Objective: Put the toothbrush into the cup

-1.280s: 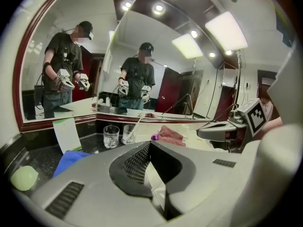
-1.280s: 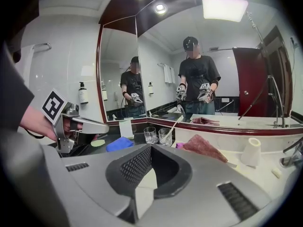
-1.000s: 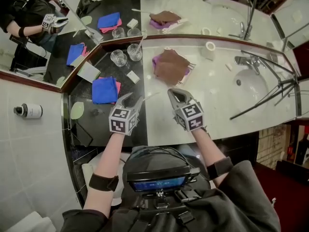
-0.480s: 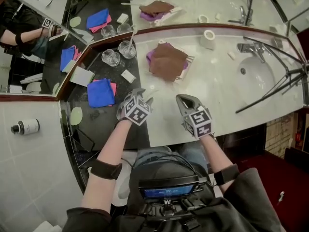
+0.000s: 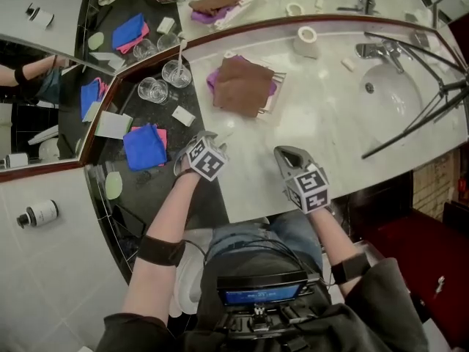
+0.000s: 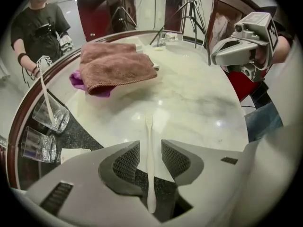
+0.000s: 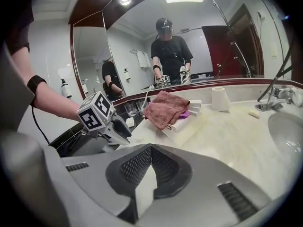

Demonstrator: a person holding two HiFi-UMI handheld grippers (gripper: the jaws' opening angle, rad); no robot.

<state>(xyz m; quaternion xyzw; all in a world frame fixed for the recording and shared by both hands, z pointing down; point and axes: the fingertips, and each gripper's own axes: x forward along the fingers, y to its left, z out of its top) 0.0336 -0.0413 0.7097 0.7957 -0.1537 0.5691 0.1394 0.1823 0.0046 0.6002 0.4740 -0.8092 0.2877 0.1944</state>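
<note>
My left tongs [image 6: 150,144] just closing — straddling toothbrush [image 6: 150,174] on counter [image 6: 199,103] (pads not touching); right tongs [image 7: 150,149] pressed together, empty.

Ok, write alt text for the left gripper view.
The left gripper, its jaws apart and just closing, straddles a white toothbrush lying on the marble counter, pads not touching it. Beyond lie a brown towel, two glasses at left, and the right gripper at upper right.
</note>
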